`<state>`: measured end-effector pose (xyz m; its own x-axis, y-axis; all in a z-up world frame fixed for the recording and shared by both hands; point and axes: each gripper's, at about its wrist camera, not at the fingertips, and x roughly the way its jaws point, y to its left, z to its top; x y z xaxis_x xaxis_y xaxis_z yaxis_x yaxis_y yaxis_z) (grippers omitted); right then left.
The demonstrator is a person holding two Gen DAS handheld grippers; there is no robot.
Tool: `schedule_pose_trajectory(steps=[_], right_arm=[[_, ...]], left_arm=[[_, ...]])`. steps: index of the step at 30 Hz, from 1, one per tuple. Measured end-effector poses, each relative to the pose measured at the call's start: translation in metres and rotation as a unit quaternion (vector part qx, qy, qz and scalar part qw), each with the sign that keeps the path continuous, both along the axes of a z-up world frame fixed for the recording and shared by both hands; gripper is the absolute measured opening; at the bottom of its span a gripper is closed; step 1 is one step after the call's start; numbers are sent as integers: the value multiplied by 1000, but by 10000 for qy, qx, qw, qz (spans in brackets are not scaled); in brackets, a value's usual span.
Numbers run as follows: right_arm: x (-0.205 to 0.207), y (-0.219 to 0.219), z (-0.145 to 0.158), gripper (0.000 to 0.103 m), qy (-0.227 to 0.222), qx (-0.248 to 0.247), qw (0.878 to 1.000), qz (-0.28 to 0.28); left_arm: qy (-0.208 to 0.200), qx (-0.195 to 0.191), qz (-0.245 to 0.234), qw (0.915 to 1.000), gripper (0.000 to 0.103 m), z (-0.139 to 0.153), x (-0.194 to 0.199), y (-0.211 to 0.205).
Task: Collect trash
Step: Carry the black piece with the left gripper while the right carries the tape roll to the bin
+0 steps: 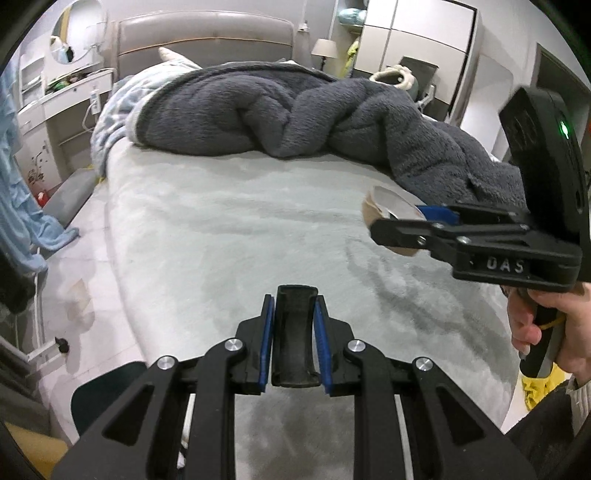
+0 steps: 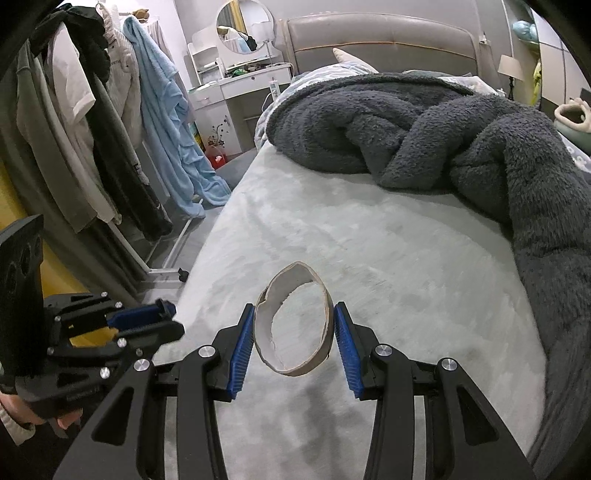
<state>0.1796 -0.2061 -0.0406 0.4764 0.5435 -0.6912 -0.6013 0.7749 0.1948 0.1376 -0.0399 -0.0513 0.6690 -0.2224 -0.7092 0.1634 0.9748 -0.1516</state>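
My left gripper (image 1: 294,325) is shut on a flat black curved strip (image 1: 294,339), held upright between its blue pads above the pale grey bed (image 1: 229,229). My right gripper (image 2: 294,328) is shut on a torn cardboard tape ring (image 2: 295,325), squeezed into an oval between its blue pads. The ring also shows in the left wrist view (image 1: 388,206), where the right gripper (image 1: 399,225) hangs above the bed at the right. The left gripper shows in the right wrist view (image 2: 162,317) at the lower left, off the bed's edge.
A dark grey fluffy blanket (image 1: 295,110) is bunched at the head and right side of the bed. A clothes rack (image 2: 110,129) with hanging garments stands left of the bed. A white dressing table with a round mirror (image 2: 243,26) stands beyond.
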Motion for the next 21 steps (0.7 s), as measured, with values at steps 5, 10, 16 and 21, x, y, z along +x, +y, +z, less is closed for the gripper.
schedule_pose_trajectory(steps=[5, 10, 16, 21], right_arm=[[-25, 9, 5, 43, 54, 156, 9999, -36], [-46, 27, 8, 43, 48, 173, 9998, 37], [-63, 47, 5, 43, 91, 149, 9997, 144], [-73, 67, 6, 43, 99, 113, 9995, 278]], left_arm=[[-47, 2, 220, 9997, 23, 8, -13, 17], [-51, 17, 453, 9990, 23, 11, -27, 35], [-10, 53, 711, 9975, 23, 6, -38, 62], [122, 31, 915, 9957, 23, -4, -42, 86]])
